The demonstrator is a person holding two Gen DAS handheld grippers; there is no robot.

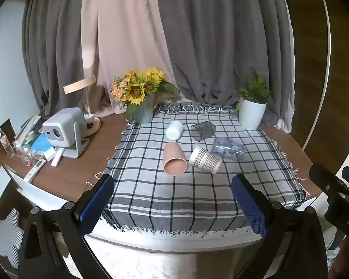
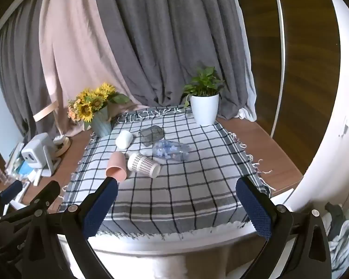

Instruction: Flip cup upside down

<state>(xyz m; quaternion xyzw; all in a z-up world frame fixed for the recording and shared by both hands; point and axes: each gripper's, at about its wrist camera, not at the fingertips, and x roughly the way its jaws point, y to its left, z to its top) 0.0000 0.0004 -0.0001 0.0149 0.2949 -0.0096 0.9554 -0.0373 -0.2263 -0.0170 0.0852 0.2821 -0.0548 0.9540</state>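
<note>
Five cups down, none upended

Five cups lie on their sides on the checked cloth [image 1: 197,197]: pink cup [image 1: 174,159] nearest me, patterned cup [image 1: 204,160] touching it, white cup [image 1: 174,130] behind. My left gripper [image 1: 172,200] and right gripper [image 2: 176,200] hang spread wide, holding nothing, short of the cloth.

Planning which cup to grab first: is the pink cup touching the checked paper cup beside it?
Cannot tell. In the left wrist view the pink cup and checked paper cup look nearly joined; the right wrist view overlaps them, and no clear gap shows.
</note>
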